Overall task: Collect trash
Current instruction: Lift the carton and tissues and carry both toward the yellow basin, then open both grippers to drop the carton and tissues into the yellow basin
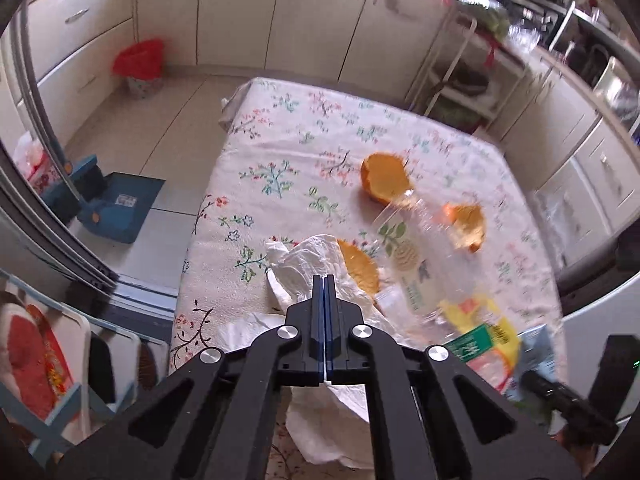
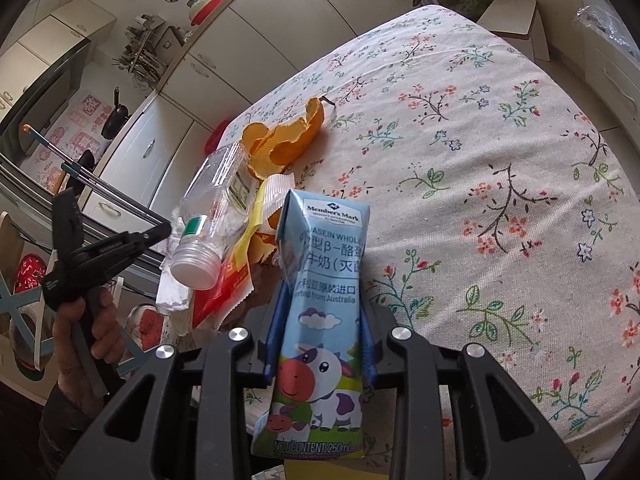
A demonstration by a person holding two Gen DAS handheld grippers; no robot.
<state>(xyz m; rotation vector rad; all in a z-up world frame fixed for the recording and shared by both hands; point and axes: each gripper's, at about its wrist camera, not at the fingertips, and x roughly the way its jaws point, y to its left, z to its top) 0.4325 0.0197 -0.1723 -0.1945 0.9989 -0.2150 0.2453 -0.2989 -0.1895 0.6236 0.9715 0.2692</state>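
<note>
right wrist view: carton gripped, pile close by

your right gripper (image 2: 320,320) is clenched on the milk carton (image 2: 316,320), its blue fingers (image 2: 276,320) pressing both side walls low on the body. that carton is glossy printed card, boxy and likely empty, so a harder squeeze could buckle it and a slack one could let it slide. it stands just beside the heap: a clear ribbed plastic bottle (image 2: 212,216) lying on its side, a yellow and red wrapper (image 2: 236,276), and curled orange peel (image 2: 284,136). swing wide and you may knock the round bottle rolling across the floral cloth (image 2: 500,160).

your left gripper (image 1: 324,292) is closed on nothing, tips meeting above a crumpled white tissue (image 1: 304,264). that paper is soft and thin; a shallow pinch may tear it or catch the cloth. the red-lined bin (image 1: 140,64) sits well apart on the floor.
</note>
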